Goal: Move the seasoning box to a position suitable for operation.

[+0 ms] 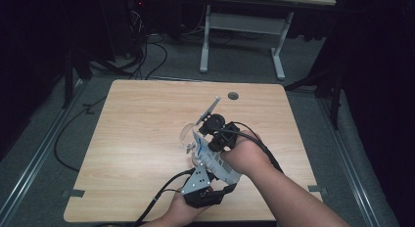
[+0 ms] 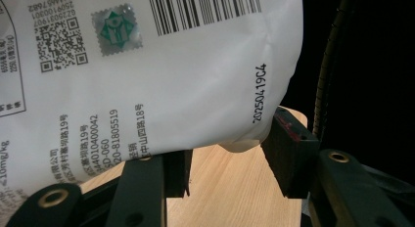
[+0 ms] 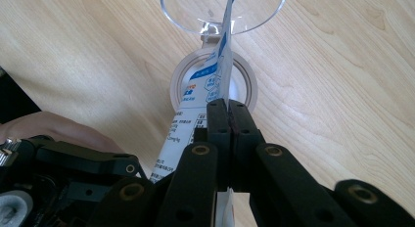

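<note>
- Soft plastic pouch [image 1: 215, 161] hangs just above the clear glass [image 3: 222, 11] on the tabletop [image 1: 137, 139].
- My right gripper [image 3: 229, 107] pinches its thin top edge.
- My left gripper [image 2: 227, 153], jaws spread, brackets its floppy, light bottom corner; I'd grip that seam.

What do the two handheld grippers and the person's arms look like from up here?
Both grippers are black. The left gripper carries a grey three-cornered plate with small holes, and a black cable trails from it. The right gripper trails a black ribbed cable. Forearms are bare, no sleeves.

glossy plastic pouch [image 2: 147, 80], matt wooden table [image 1: 137, 139]
</note>
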A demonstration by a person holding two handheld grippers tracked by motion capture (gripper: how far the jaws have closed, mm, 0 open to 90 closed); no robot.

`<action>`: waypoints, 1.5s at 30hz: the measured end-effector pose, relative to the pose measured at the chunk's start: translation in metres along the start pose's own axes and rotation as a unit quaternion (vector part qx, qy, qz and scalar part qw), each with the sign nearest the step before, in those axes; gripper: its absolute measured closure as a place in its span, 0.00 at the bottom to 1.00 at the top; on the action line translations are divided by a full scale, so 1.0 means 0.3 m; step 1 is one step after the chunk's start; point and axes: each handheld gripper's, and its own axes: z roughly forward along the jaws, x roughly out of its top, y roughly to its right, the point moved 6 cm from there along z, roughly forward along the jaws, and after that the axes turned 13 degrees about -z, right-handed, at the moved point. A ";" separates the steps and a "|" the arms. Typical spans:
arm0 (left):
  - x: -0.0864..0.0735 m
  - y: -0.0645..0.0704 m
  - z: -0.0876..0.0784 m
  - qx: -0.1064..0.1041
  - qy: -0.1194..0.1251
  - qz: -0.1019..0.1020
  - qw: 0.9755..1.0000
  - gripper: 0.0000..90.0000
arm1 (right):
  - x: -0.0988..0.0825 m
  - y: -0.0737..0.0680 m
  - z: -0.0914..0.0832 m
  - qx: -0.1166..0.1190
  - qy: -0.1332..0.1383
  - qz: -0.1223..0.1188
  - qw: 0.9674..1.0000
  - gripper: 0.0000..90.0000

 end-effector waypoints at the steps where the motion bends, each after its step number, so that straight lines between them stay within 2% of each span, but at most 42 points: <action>1: 0.000 0.000 0.000 0.000 0.000 0.000 1.000 0.62 | 0.000 0.000 0.000 -0.001 -0.001 0.000 1.000 1.00; 45: 0.004 0.005 -0.004 -0.003 0.006 -0.001 1.000 0.62 | 0.007 0.000 0.008 0.000 0.002 0.003 1.000 1.00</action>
